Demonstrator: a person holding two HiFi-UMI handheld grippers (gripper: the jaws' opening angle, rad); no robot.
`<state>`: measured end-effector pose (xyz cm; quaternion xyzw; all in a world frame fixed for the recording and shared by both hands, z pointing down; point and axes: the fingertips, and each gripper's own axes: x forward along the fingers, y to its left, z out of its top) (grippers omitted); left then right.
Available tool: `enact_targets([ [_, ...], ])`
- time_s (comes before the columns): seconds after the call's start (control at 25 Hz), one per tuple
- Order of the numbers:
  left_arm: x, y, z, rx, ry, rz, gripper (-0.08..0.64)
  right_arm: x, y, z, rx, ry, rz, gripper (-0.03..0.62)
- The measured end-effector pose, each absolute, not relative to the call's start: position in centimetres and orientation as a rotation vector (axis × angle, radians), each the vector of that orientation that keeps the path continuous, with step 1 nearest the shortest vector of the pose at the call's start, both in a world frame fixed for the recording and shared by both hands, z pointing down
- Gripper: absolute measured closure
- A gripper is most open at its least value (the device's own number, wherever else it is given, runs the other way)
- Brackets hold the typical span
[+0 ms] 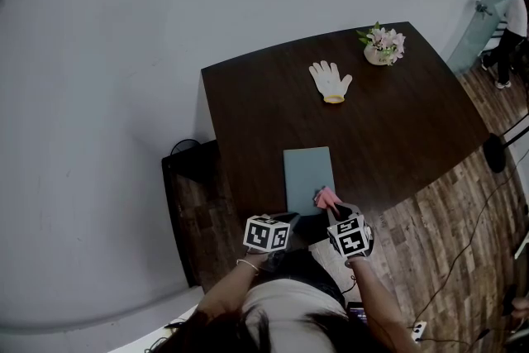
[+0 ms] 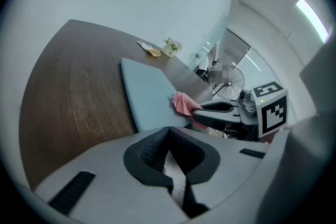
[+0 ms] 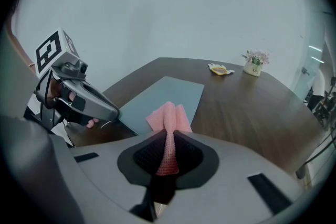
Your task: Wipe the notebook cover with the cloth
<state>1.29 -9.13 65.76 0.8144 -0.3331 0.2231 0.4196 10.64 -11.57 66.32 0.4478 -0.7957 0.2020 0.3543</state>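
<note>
Pink cloth (image 3: 167,128) ran up between the pads of my right claw (image 3: 167,159), which was clamped on a narrow fold of it. The loose end fanned out over the near right corner of the grey-blue notebook (image 1: 307,174). My left claw (image 2: 170,160) hung just off the notebook's near left corner, its jaws together on nothing. The notebook lay flat, close to the near edge of the table (image 1: 397,120).

My worry was the book itself. Nothing pinned it, so a push with the cloth could have skated it across the smooth dark wood, and a pull toward me could have dragged it off the near edge. With so thin a pinch, the cloth might also have slid out of my grip under drag.

Farther off on the table lay a white glove (image 1: 331,81) and a small flower pot (image 1: 383,45), both well apart from the work. A plain pale wall (image 1: 99,95) stood to the left, and a wood-plank floor (image 1: 463,211) ran off to the right.
</note>
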Motion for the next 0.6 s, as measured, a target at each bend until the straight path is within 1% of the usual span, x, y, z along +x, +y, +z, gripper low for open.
enact_targets([
  [0.4,1.2,-9.0,65.2,2.07,-0.841,0.568,0.541,14.3,-11.5,66.2,1.267,-1.976,0.545,0.549],
  [0.6,0.8,-9.1,64.3,2.097,-0.858,0.549,0.541,15.1,-11.6,64.8,1.332,-1.977,0.542,0.549],
])
